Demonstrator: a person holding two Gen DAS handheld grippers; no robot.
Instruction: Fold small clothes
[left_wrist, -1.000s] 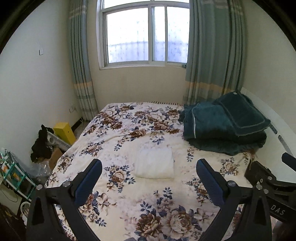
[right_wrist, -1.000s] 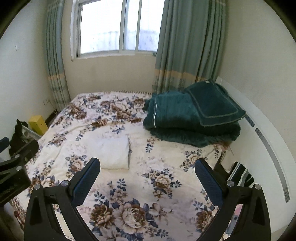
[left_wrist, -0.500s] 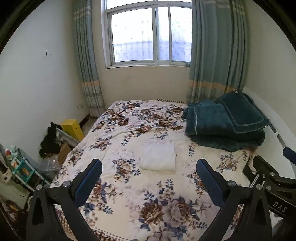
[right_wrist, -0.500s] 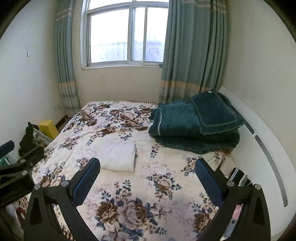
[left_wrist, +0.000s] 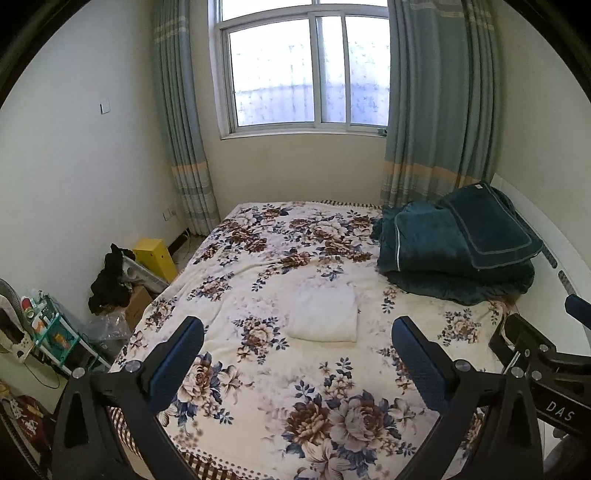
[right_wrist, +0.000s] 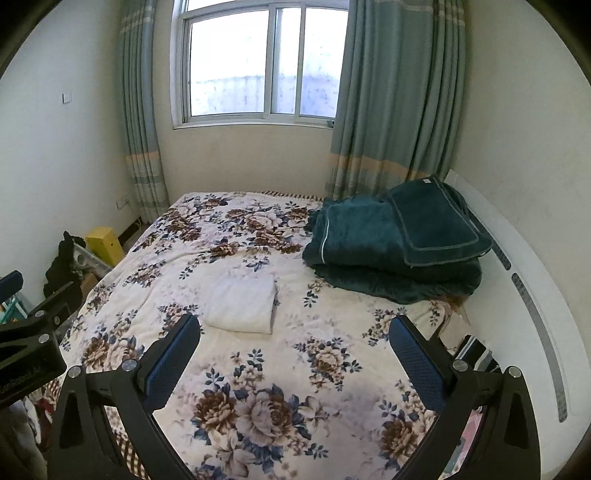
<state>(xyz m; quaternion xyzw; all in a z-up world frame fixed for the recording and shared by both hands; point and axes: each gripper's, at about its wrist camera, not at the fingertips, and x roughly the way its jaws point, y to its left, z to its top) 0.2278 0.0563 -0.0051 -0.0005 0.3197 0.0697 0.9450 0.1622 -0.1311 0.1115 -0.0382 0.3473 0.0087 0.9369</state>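
Both grippers, left gripper (left_wrist: 297, 349) and right gripper (right_wrist: 294, 345), gape wide, holding nothing; the folded white garment (left_wrist: 324, 313) lies mid-frame on the floral bedspread (left_wrist: 258, 387). A clumsy grab could undo its folds.

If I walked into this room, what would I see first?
Probably the big flowery bedspread covering the bed, with a small folded white cloth lying in its middle. Then the dark green blankets heaped at the right side, and the bright window between the curtains.
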